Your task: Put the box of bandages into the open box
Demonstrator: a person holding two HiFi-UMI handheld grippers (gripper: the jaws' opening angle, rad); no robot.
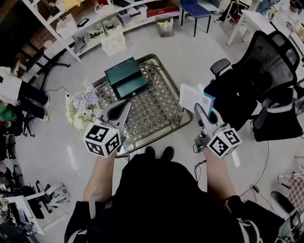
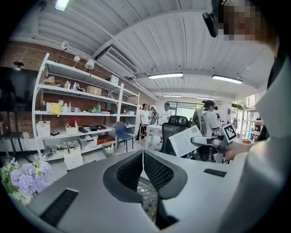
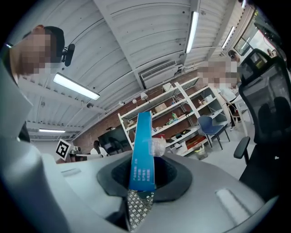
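The box of bandages (image 1: 194,97), white with a blue edge, is held up off the table's right edge, and my right gripper (image 1: 199,111) is shut on its lower end. In the right gripper view the box (image 3: 142,152) stands upright between the jaws, its narrow blue side facing the camera. The open box (image 1: 126,77) is dark green and lies at the far end of the lattice-topped table (image 1: 156,111). My left gripper (image 1: 123,110) hovers over the table's near left corner, pads (image 2: 154,170) pressed together with nothing between them. From there, the bandage box (image 2: 184,140) shows to the right.
A bunch of pale flowers (image 1: 80,107) stands at the table's left edge. Black office chairs (image 1: 266,71) crowd the right side. White shelves (image 1: 102,21) run along the far wall, with a blue chair (image 1: 194,9) beyond. People stand in the background (image 2: 163,113).
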